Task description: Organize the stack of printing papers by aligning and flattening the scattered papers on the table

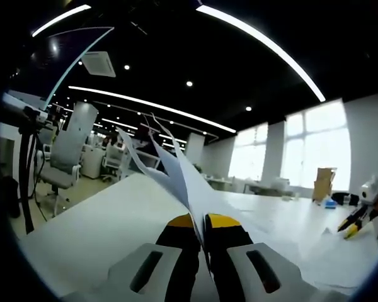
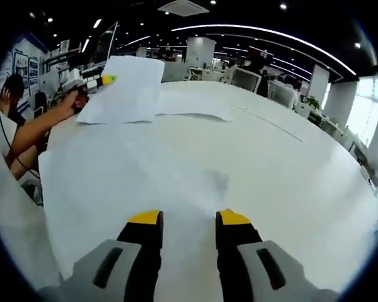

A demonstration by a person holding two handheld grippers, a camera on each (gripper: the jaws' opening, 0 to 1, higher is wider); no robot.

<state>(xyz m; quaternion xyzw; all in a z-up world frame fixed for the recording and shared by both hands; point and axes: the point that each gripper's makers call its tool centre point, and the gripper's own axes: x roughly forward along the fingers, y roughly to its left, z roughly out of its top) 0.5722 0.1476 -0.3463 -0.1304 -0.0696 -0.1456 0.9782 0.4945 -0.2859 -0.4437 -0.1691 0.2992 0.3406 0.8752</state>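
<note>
The papers rise edge-on from the left tongs, whose jaws are pinched tight on them, likely lifting the sheets to square their edges. More sheets lie flat on the desk ahead of the right tongs, which stand parted and empty. The right gripper view shows the raised papers' broad face, beyond the flat sheets.

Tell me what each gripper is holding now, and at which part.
The left gripper pinches several paper sheets at their near edge, lifted off the table. The right gripper holds nothing; it is open.
</note>
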